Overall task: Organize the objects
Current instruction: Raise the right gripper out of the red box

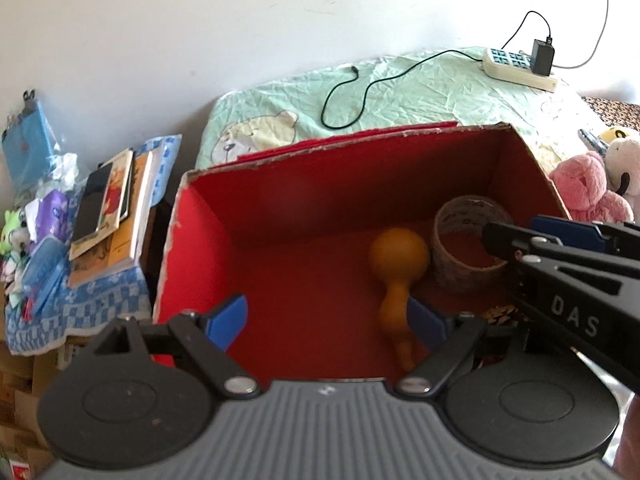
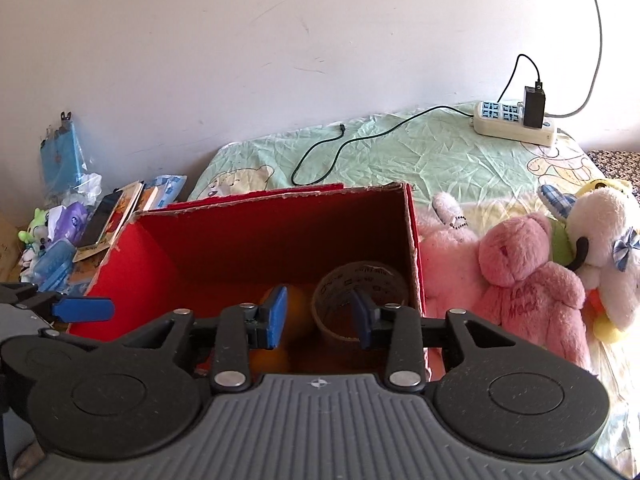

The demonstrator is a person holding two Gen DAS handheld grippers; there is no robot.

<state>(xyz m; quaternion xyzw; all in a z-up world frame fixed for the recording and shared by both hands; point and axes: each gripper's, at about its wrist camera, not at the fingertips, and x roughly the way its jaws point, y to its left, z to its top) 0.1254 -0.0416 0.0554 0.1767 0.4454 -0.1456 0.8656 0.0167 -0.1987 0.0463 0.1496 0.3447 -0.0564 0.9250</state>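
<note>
Red box (image 1: 280, 248) on the bed (image 1: 420, 88) holds an orange maraca (image 1: 396, 272) and, at its 3 o'clock, a tape roll (image 1: 468, 240). Left claw (image 1: 332, 320) and right claw (image 2: 320, 312) both released above the box.

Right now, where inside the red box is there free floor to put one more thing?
The left half of the red box floor is bare, bordered by its left wall and the orange maraca. The right side is crowded: the tape roll stands beside the maraca near the right wall.
</note>
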